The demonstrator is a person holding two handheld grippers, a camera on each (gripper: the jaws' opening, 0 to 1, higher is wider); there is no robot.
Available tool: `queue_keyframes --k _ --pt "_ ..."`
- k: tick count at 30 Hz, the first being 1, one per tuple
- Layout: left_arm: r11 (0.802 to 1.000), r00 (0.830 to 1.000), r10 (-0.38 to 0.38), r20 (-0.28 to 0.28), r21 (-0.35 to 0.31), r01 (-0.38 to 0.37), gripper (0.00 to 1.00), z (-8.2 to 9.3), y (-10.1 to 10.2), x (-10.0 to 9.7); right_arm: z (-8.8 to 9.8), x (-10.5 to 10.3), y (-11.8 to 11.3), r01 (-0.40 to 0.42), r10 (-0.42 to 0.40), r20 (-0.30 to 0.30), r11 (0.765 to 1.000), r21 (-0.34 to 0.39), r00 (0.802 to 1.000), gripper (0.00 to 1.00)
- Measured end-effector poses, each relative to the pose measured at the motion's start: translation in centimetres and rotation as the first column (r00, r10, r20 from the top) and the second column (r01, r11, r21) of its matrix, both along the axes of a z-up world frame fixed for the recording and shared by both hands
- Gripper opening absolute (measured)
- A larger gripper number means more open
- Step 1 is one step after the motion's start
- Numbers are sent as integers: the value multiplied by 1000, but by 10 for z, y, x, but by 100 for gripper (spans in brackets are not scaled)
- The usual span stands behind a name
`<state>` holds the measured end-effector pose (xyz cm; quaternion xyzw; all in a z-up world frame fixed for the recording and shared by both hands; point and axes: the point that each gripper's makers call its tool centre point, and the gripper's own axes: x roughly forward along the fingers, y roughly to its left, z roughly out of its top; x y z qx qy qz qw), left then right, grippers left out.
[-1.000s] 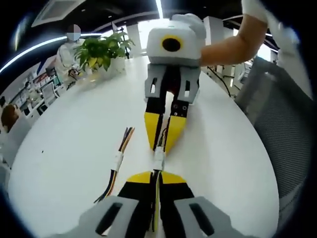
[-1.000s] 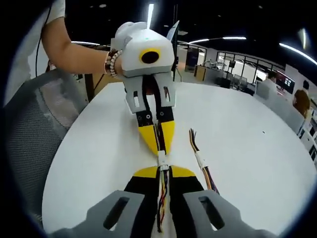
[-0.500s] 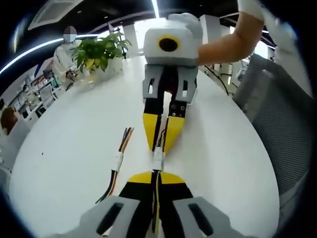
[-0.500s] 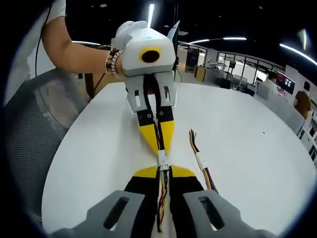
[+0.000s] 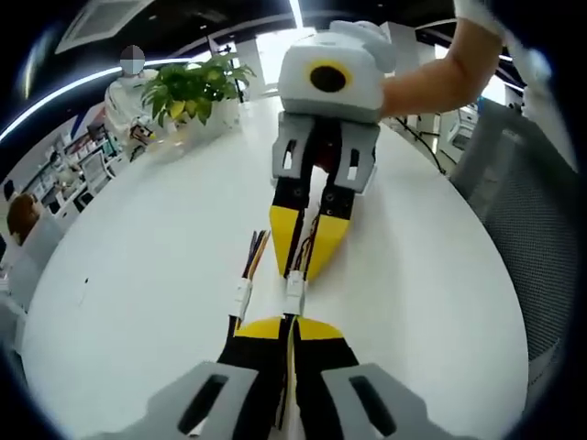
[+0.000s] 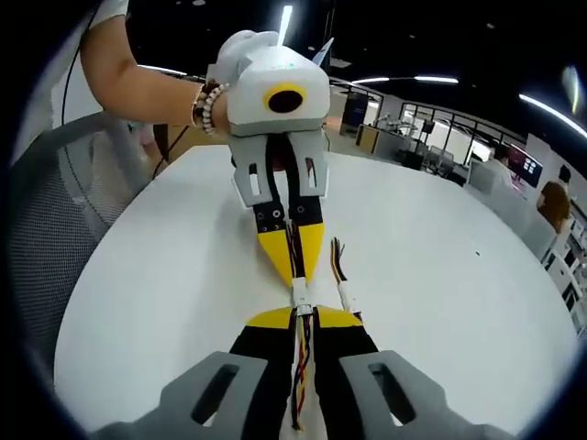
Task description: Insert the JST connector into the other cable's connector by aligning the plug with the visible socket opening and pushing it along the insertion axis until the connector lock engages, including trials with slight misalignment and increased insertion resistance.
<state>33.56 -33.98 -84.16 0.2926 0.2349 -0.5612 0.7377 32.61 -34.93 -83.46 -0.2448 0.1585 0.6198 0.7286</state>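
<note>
Broadly, table: we work over a white round table [image 5: 138,266], which takes up the middle of both views, with a potted plant [image 5: 194,87] at the upper left of the left gripper view.
Spare cable: a second multi-coloured wire harness [image 5: 246,284] with its own white housing lies flat on the table just left of the joint in the left gripper view, and just right of it [image 6: 344,286] in the right gripper view; neither gripper touches it.
Left gripper: our left gripper [image 5: 286,328] rises from the bottom centre of its view, jaws pressed together on a cable whose wires run down between them.
Right gripper: our right gripper [image 6: 301,321] does likewise at the bottom centre of its view, pinching its own cable, and it faces the left one tip to tip [image 5: 304,266].
Connector pair: the white JST connectors [image 5: 294,295] sit in the short gap between the two sets of yellow tips, also seen at lower centre [image 6: 300,297] in the right gripper view.
Axis: the long axis runs straight up each frame, in line with both grippers, so we judge that the push is directly toward each other.
Seating: the housings appear to touch; we cannot tell whether the lock has caught.
Nearer hand: both are equally close to the joint.
</note>
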Motion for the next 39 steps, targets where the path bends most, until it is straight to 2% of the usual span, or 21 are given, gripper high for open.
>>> queue_keyframes --k 8,19,21,24,31,33,35,39 --pt "999 999 31 -16 24 -30 0 -6 5 6 -7 9 4 -2 2 6 1000 -15 1000 4" --pt "997 997 72 -35 9 -72 0 -5 9 9 -13 13 5 24 -25 -10 999 -23 1000 4" --pt "997 997 71 -20 15 -71 0 -4 9 9 -13 13 5 26 -26 -7 999 -26 1000 4" --pt "999 999 21 42 45 -23 0 -4 8 6 -14 14 6 26 -27 -7 999 -27 1000 4" --pt "999 998 16 59 47 -19 0 -4 10 5 -13 13 6 30 -30 -16 999 -22 999 5" --pt "999 997 4 81 51 -8 0 -3 10 3 -13 13 6 26 -26 -9 999 -27 1000 5" --pt "998 991 -21 131 59 13 0 -3 9 3 -13 13 6 28 -28 -11 999 -28 1000 5" --pt "999 990 -18 143 46 12 0 -3 10 -1 -13 13 5 39 -40 -14 999 -26 999 5"
